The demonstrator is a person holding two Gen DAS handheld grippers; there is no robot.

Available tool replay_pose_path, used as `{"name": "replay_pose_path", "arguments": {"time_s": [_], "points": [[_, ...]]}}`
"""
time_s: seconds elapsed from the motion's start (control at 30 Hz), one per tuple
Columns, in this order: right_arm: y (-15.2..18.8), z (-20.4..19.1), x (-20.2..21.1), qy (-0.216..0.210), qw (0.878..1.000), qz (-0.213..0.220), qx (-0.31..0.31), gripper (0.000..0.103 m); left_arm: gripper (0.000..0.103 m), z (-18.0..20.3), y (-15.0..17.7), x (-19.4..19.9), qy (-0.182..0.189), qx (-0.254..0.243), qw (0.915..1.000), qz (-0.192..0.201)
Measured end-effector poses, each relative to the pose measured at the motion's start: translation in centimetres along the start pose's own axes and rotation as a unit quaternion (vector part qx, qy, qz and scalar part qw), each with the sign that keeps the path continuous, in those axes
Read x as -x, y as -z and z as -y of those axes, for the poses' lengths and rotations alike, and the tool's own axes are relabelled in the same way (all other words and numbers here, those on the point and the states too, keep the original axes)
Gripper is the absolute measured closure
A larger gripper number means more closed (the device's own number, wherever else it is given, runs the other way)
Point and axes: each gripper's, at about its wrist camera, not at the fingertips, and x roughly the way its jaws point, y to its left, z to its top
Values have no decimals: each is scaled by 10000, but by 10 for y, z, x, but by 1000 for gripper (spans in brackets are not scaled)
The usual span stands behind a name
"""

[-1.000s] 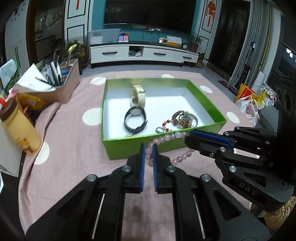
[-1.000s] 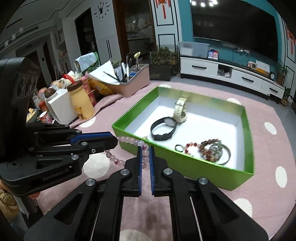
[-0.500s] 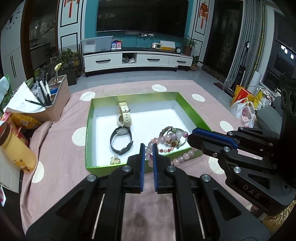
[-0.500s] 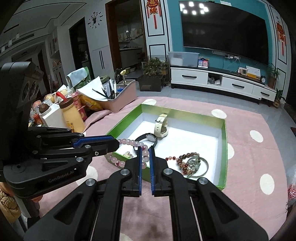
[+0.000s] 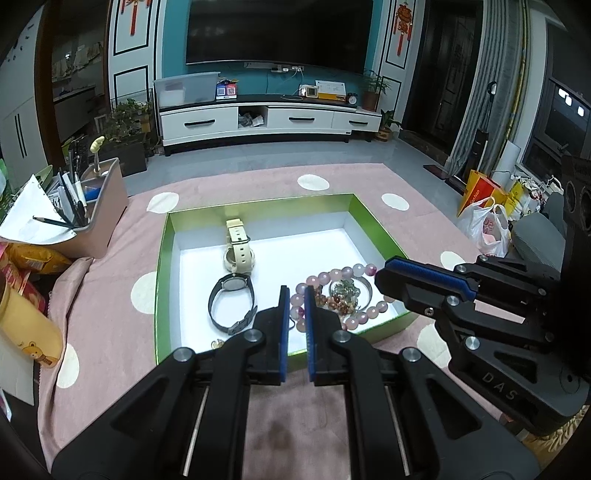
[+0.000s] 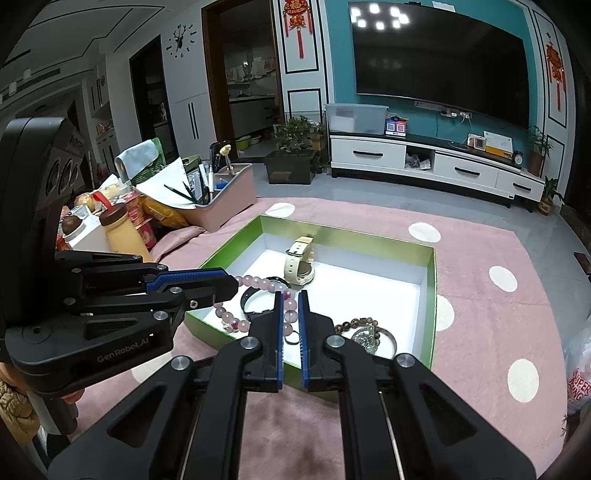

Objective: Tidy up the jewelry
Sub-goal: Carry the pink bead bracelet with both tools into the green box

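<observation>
Home living room: wall television (image 5: 279, 31), white media cabinet (image 5: 269, 120).

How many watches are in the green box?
2. A cream watch lies toward the back of the green box, and a black watch lies just in front of it. The hand-held grippers may hide others.

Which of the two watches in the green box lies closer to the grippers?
The black watch, with its dark strap and grey dial. The cream watch lies beyond it, toward the box's far wall.
</observation>
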Motion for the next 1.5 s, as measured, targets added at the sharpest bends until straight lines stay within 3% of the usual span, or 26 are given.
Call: {"name": "replay_pose_path", "arguments": {"time_s": [0.77,1.5], "points": [[-4,30,-46,-70,9985,-414,-344,96,96,-10,-12,-59,35,152,9991,-396],[-2,38,-72,-175,9953,-825,-483,95,95,-23,-9,-82,42,317,9970,-710]]}}
